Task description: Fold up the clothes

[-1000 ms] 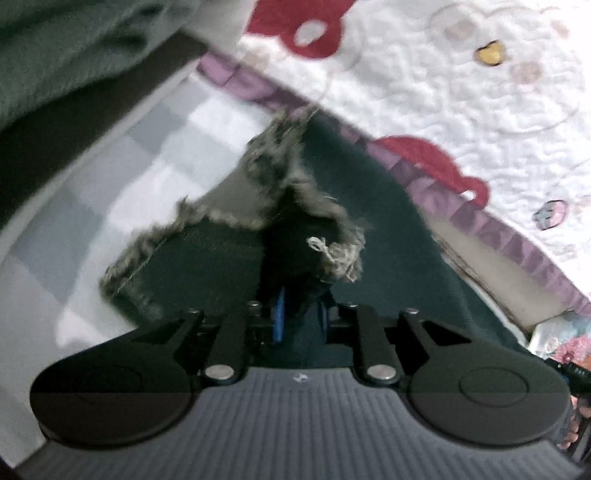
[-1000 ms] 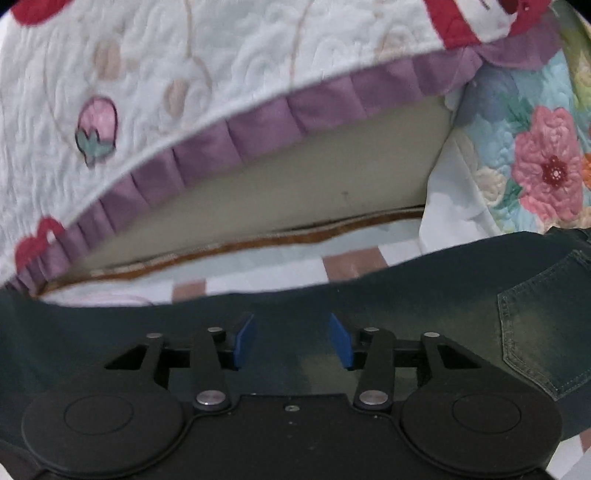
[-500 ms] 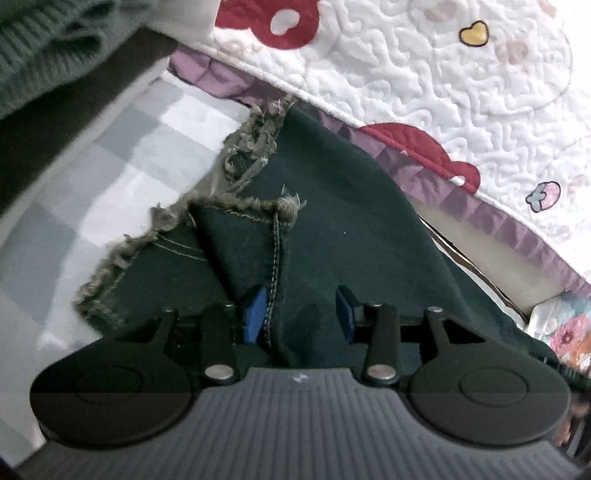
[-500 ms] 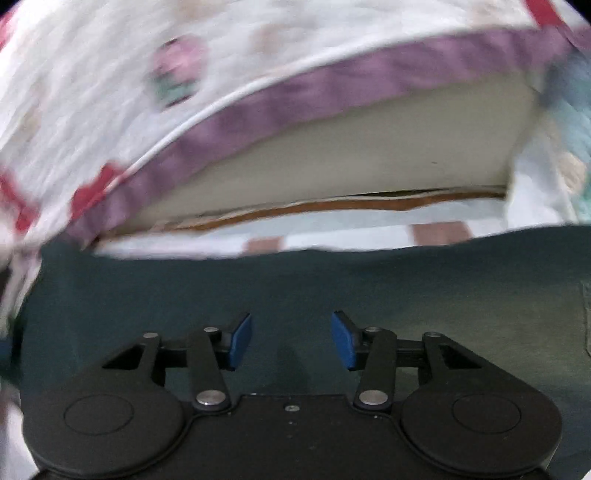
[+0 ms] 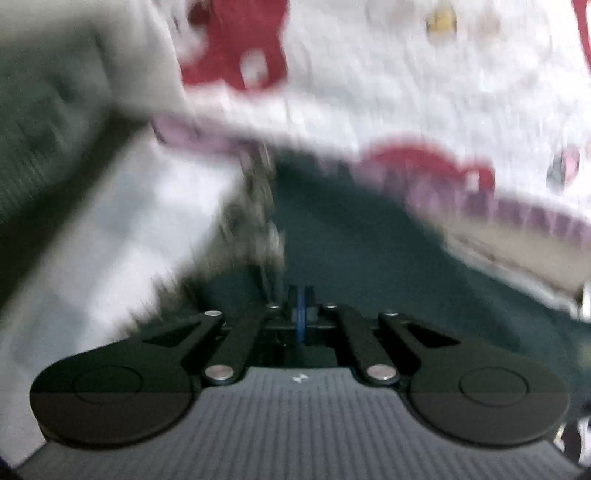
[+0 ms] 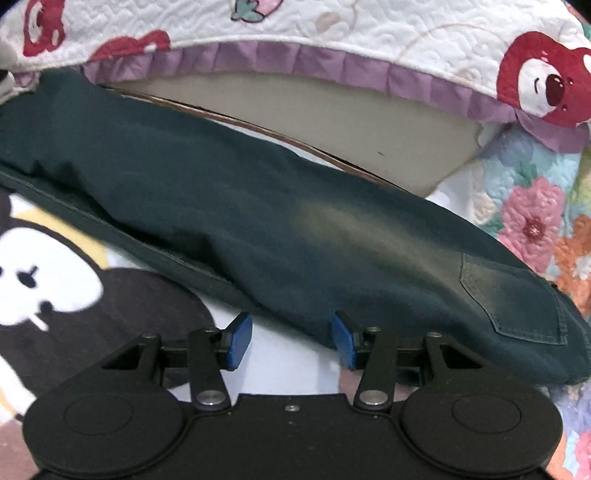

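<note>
Jeans along the bed's back edge

The jeans lie lengthwise on the bed, just before the quilt that overhangs the back edge. A printed cloth lies under their left front side; their pocket is at the right end.

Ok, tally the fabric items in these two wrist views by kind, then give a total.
Dark jeans: 1
White quilt with red bears and purple ruffle: 1
Floral quilt: 1
Black cartoon-print cloth: 1
Grey-green knit, blurred: 1
Total: 5
</note>
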A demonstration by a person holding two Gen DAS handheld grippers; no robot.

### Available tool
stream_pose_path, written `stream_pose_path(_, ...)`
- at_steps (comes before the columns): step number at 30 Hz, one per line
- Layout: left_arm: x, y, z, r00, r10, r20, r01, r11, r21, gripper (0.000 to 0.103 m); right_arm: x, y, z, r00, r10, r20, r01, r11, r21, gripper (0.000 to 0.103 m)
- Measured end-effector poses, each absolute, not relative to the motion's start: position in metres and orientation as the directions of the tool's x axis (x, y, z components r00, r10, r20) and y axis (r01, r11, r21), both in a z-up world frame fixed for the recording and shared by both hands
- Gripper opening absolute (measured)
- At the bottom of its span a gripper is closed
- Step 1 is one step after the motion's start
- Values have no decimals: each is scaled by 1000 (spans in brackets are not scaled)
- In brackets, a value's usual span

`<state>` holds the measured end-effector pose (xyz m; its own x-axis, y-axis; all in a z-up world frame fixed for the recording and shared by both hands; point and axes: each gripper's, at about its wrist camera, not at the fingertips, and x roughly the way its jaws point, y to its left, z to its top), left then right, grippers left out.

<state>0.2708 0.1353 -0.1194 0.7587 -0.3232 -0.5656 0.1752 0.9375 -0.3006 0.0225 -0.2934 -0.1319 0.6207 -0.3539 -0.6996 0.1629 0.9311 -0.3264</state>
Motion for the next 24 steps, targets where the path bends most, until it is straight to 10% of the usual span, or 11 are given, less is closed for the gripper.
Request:
stream_pose_path(3,256,162,-79,838,-273,-473,143,946,-292,0,28,-291,-132,629,-359,-690,167,929,-330,55)
stream_pose_path(14,242,138,-138,479,-480,-734,155,870,-468,4,62,-280,-142,642,-337,-689,153,936,-316,50)
stream_pose_path(19,236,120,-147,433,-462,-774,204,887,-415,42,63,-294,-126,672,-286,-683,258,955,-147,27)
stream_pose_path(24,235,97,-147,436,-459,-774,340,880,-331,49,74,-306,-115,674,-252,-695,317,948,-36,27)
